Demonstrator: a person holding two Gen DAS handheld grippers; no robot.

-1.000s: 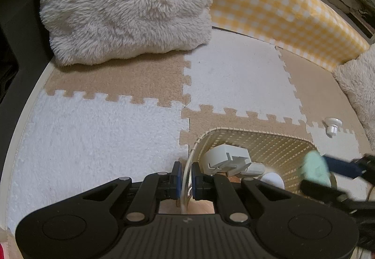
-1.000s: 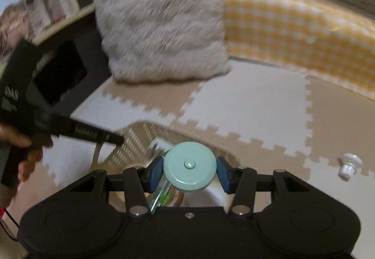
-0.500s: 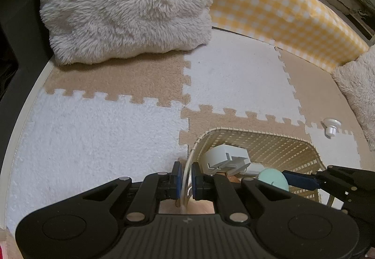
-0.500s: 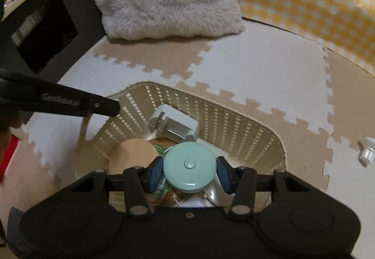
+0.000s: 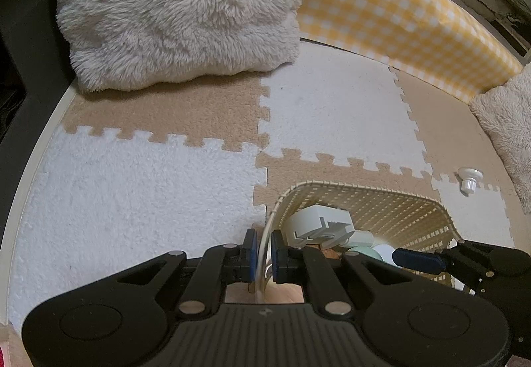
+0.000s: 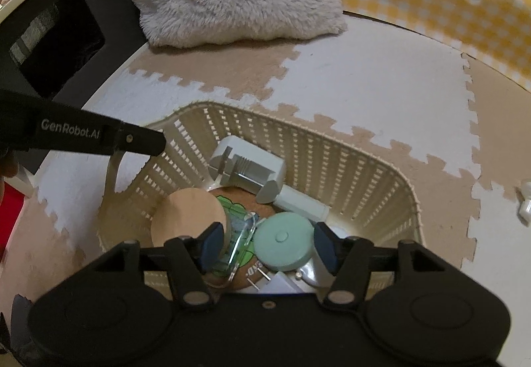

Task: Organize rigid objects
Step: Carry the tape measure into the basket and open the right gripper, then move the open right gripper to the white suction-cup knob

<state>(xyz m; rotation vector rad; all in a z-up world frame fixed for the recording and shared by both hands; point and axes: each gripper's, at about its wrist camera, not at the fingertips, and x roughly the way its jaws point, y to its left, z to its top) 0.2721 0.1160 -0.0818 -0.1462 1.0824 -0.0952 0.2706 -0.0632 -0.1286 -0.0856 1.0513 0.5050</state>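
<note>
The mint disc (image 6: 284,241) is seen inside the basket (image 6: 375,181), between the pads of the right gripper (image 6: 268,245). The jaws of this gripper are opening: a gap is seen on the left side of the disc, and the right pad is just beside its edge, so the disc is no more pressed. It lies on other things in the basket, near a cork lid (image 6: 187,217) and below a grey-white block (image 6: 247,166). The left gripper (image 5: 260,255) is closed narrowly on the basket's rim (image 5: 262,245) at its left side. A small white part (image 5: 468,179) lies on the mat (image 5: 132,197), well apart from the basket.
</note>
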